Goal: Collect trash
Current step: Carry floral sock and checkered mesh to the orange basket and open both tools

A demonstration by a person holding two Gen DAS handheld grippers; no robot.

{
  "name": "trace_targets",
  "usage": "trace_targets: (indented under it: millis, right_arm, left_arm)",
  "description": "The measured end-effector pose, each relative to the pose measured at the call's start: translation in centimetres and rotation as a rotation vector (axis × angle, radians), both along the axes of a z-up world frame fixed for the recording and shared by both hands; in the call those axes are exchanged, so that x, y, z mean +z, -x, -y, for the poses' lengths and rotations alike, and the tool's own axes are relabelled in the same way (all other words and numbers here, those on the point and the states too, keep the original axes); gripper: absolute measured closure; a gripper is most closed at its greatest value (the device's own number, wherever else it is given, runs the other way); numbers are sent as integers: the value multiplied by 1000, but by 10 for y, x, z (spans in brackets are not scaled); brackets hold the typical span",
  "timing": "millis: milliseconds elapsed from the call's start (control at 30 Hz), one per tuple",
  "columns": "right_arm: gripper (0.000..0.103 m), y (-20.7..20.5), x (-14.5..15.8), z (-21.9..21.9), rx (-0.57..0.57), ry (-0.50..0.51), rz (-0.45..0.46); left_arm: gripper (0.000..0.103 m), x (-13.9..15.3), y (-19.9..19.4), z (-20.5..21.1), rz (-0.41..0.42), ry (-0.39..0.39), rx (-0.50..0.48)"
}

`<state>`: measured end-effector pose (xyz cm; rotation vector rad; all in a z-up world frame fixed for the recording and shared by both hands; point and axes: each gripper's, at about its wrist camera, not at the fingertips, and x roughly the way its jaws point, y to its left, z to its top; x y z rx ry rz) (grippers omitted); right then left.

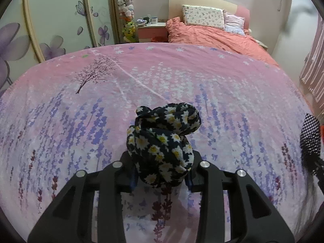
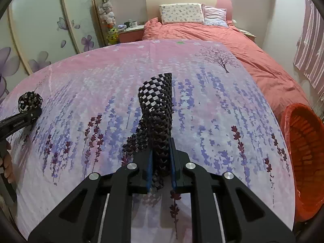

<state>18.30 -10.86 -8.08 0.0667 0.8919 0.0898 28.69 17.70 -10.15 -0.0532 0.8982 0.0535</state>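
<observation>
A bundle of dark cloth printed with white daisies (image 1: 164,139) sits between the blue pads of my left gripper (image 1: 161,175), which is shut on its lower end, just above the pink lavender-print sheet (image 1: 70,121). My right gripper (image 2: 161,162) is shut on a strip of black netting (image 2: 159,105), which stands up from the jaws and curls at its top. The netting also shows at the right edge of the left wrist view (image 1: 309,139). In the right wrist view the left gripper (image 2: 30,112) and its daisy bundle (image 2: 29,101) are at the far left.
A red lined basket (image 2: 303,151) stands beside the sheet's right edge. Beyond the sheet lies a bed with a coral duvet (image 2: 202,34) and pillows, with a nightstand (image 1: 151,30) and a wardrobe with flower-print doors (image 1: 50,20) to the left. A person's hand (image 2: 7,166) is at the left edge.
</observation>
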Motion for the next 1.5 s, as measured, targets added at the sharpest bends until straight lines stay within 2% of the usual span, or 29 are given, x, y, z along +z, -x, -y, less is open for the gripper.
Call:
trace_targets:
  millis: [67,167,333,367,433,533,667,800,1067,1500]
  right_arm:
    - [89,0,-1,5,-1,-25,-2]
    - [89,-1,-2,6,0,-30,-2]
    - [89,1,-3,13,1,-64,-1]
    - [89,1,-4,15,1,-71,0]
    - [90,1,-3,16,-2,-78,8]
    - [91,10,2,19,-3,-74,38]
    - [91,23,15,21,-6,-75,69]
    - [91,39,33,28,-13,-59,112]
    - [91,68,68,46,-40,-43,186]
    - [91,97,88,75,-100,-24,251]
  left_arm:
    - [59,1,2,-5,11,40,-7]
    - [54,3,5,-9,19,44,9]
    - [53,7,7,-3,39,-1,2]
    - [55,7,7,-1,38,-10,-2]
    - [76,8,6,1,34,-19,-11]
    - [79,16,9,6,45,-33,-17]
    - [79,34,24,21,83,-82,-33]
    - [79,52,39,40,109,-98,-42]
    - [79,87,71,86,157,-84,-90]
    - [79,116,105,156,203,-93,-196]
